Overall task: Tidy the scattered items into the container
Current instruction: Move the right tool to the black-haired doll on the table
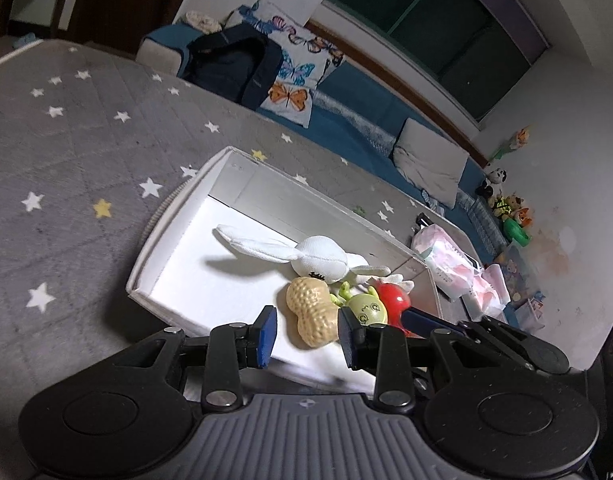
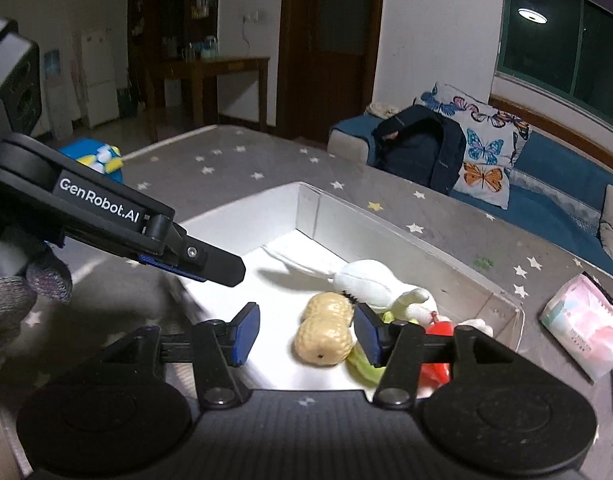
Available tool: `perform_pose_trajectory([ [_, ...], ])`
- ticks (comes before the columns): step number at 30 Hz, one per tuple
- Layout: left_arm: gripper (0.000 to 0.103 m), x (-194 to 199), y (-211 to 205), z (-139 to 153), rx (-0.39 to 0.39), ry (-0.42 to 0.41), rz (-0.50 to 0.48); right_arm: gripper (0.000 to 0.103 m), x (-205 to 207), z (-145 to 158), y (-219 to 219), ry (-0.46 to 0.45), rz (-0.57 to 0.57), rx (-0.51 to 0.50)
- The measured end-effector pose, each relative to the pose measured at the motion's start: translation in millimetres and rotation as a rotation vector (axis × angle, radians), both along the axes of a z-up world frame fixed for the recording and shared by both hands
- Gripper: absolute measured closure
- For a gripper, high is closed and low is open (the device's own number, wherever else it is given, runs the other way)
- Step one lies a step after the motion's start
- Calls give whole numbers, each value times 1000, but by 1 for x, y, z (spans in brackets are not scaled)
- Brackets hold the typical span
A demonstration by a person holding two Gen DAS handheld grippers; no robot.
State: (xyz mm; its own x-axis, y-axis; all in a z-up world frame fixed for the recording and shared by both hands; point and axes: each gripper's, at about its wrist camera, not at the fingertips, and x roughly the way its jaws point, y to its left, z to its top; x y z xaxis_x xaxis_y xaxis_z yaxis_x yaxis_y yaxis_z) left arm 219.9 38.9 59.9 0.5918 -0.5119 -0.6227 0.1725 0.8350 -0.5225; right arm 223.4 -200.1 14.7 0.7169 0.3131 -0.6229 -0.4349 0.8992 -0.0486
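Observation:
A white box (image 1: 174,216) (image 2: 306,204) lies on the grey star-patterned mat. Inside it lie a white plush rabbit (image 1: 318,258) (image 2: 366,280), a tan peanut toy (image 1: 312,314) (image 2: 326,332), a green round-faced toy (image 1: 368,308) (image 2: 364,362) and a red toy (image 1: 394,300) (image 2: 438,364). My left gripper (image 1: 308,336) is open and empty above the box's near edge; it also shows in the right wrist view (image 2: 210,268), at the left. My right gripper (image 2: 306,334) is open and empty above the peanut toy.
A pink-and-white packet (image 1: 446,256) (image 2: 586,328) lies on the mat right of the box. A blue and yellow toy (image 2: 98,160) sits far left. A blue sofa with a dark backpack (image 2: 422,148) and butterfly pillow (image 2: 482,148) runs behind the mat.

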Motion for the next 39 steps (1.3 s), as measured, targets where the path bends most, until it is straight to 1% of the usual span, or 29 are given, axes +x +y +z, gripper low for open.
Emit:
perform_pose_trajectory([
  [5, 68, -25, 15, 4, 3, -32, 15, 43, -34, 3, 1, -45, 25, 20],
  [7, 68, -35, 21, 5, -3, -40, 21, 39, -46, 3, 2, -53, 38, 25],
  [10, 68, -50, 30, 3, -10, -50, 25, 37, -64, 1, 6, -56, 60, 35],
  [11, 68, -55, 33, 1, -12, -50, 27, 34, -69, -1, 7, -54, 66, 43],
  [12, 68, -60, 36, -1, -15, -47, 28, 32, -74, -3, 8, -51, 73, 50],
  [16, 68, -75, 45, -11, -27, -21, 37, 32, -89, -12, 16, -34, 97, 65],
  [25, 68, -94, 57, -33, -72, 38, 47, 31, -97, -38, 33, 44, 106, 100],
  [27, 68, -96, 59, -38, -82, 45, 44, 28, -98, -43, 37, 56, 110, 94],
  [28, 68, -97, 59, -39, -85, 48, 44, 24, -98, -45, 38, 60, 111, 92],
  [29, 68, -98, 60, -41, -87, 52, 46, 24, -98, -48, 39, 65, 111, 91],
  [39, 68, -97, 67, -51, -118, 77, 65, 22, -92, -57, 43, 97, 102, 108],
])
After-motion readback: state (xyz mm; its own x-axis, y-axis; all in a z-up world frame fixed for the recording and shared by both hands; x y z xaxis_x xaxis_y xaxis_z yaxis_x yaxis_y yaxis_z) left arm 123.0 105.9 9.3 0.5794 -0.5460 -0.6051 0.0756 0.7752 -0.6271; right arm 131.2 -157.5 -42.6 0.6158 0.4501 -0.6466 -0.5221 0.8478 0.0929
